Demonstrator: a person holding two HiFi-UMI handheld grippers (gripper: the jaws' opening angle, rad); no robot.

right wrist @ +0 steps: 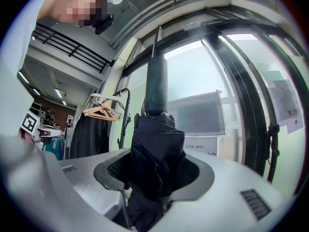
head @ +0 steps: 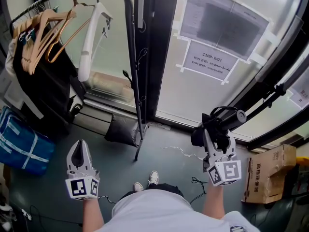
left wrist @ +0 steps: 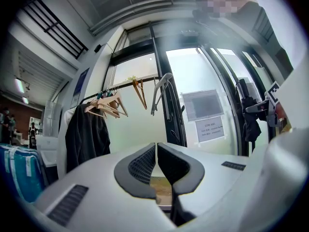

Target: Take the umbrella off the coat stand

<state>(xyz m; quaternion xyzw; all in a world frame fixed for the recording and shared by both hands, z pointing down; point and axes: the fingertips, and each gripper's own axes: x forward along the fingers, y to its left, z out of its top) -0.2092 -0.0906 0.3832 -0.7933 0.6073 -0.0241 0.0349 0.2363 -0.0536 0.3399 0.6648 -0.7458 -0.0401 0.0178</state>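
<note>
A folded black umbrella [head: 218,123] sits between the jaws of my right gripper [head: 213,131], which is shut on it. It is held away from the coat stand [head: 132,66], in front of the glass door. In the right gripper view the umbrella [right wrist: 155,149] stands upright between the pads, its dark handle end [right wrist: 157,83] pointing up. My left gripper [head: 80,154] is low at the left with its jaws together and nothing in them; in its own view the left gripper [left wrist: 156,153] faces the coat stand [left wrist: 170,111].
On the rail hang wooden hangers [head: 42,33], a white hanger [head: 90,38] and a black coat [head: 44,92]. A blue bag [head: 21,145] lies at the left and a cardboard box [head: 268,174] at the right. Paper notices [head: 210,60] are on the glass door.
</note>
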